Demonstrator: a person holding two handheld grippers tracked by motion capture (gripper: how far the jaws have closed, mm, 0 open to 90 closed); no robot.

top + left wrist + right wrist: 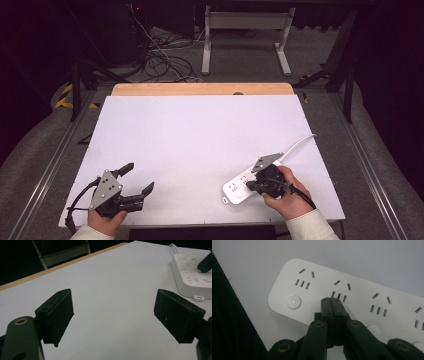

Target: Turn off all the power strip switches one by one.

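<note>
Right tongs point(248, 185) pressed together, nothing between them, tips over the top face of the white power strip point(246, 183), just short of a socket group. In the right gripper view the tips point(333, 302) sit between two round buttons, one button point(293, 302) off to their left, another partly hidden under the linkage. Can't tell if the tips touch the plastic or hover just above it.

Left tongs point(136, 180) spread wide apart, empty, resting low over bare desk point(200, 130), well apart from the strip. In the left gripper view the strip point(192, 275) lies ahead and beyond the right-hand jaw.

Strip lies flat beside the right tongs, near the desk's near edge, its white cord point(300, 144) trailing away past them toward the far right.

Handling, as a guess: rigid plastic shell, light, smooth and probably slippery on the white surface, so a push may slide it. The cord will drag and turn it. Best hold is across the narrow width on the long side walls, mid-length. Buttons likely need a straight downward press with closed tips.
</note>
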